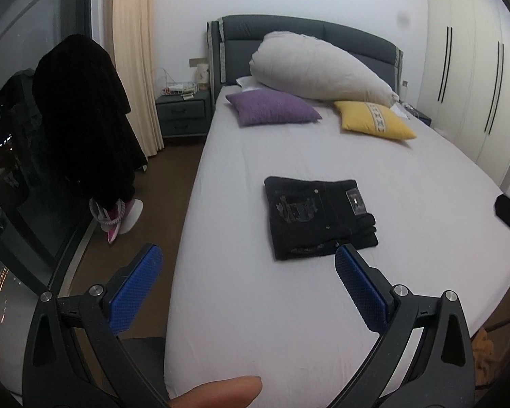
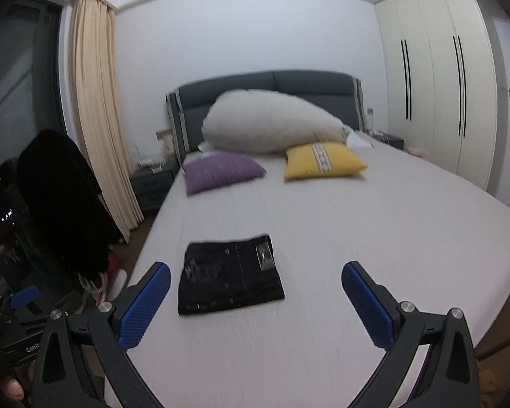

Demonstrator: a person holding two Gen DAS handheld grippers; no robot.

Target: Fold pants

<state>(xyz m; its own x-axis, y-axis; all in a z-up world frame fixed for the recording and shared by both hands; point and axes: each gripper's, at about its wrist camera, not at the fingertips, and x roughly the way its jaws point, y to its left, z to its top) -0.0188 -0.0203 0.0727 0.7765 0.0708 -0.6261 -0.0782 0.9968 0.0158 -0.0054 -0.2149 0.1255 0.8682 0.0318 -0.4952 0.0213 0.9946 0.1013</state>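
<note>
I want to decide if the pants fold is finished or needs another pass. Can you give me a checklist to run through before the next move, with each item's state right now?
1. Black pants folded into a compact rectangle: ok.
2. Pants lying flat on the bed sheet, away from its edges: ok.
3. Left tool open and holding nothing: ok.
4. Right tool open and holding nothing: ok.
5. Purple pillow and yellow pillow apart from the pants: ok.
6. Layers evenly aligned: not ok; folded edges stick out at the pants' lower right corner in the left wrist view.
</note>
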